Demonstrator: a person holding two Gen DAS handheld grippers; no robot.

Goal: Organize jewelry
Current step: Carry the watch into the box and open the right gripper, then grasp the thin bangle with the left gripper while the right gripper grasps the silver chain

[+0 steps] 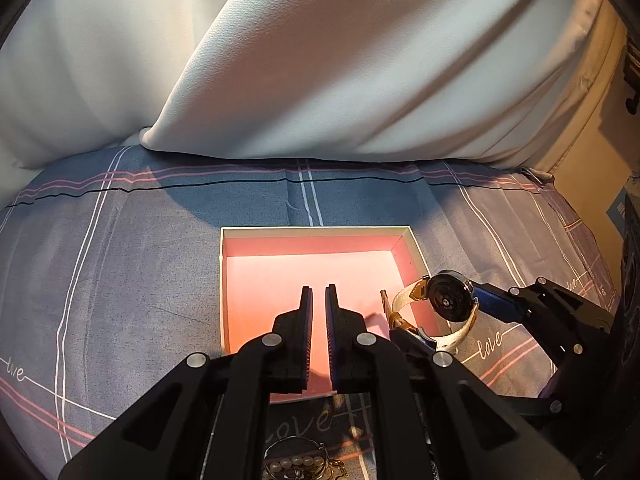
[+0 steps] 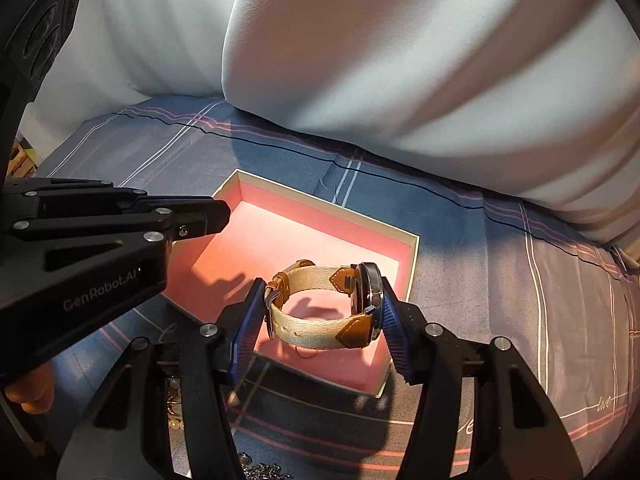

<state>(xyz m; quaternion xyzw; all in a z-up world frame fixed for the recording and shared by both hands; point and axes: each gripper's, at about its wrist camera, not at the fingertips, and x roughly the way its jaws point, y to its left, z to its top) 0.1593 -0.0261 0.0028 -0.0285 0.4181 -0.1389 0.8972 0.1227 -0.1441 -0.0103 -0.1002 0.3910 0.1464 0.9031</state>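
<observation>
On the bed (image 1: 120,260) lies an open pink box (image 1: 316,232), with nothing in it yet. The right hand-held gripper (image 2: 324,304) grips a watch (image 2: 320,304) above the box. The left hand-held gripper (image 1: 319,332), marked "GenRobot.AI", is nearly closed and empty. Pearls (image 1: 296,462), perhaps a bracelet, remain outside. The sheet reads "love".

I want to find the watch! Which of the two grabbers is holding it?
The right gripper holds the watch, squeezed between its blue fingers over the pink box. The left gripper has nothing between its fingers.
</observation>
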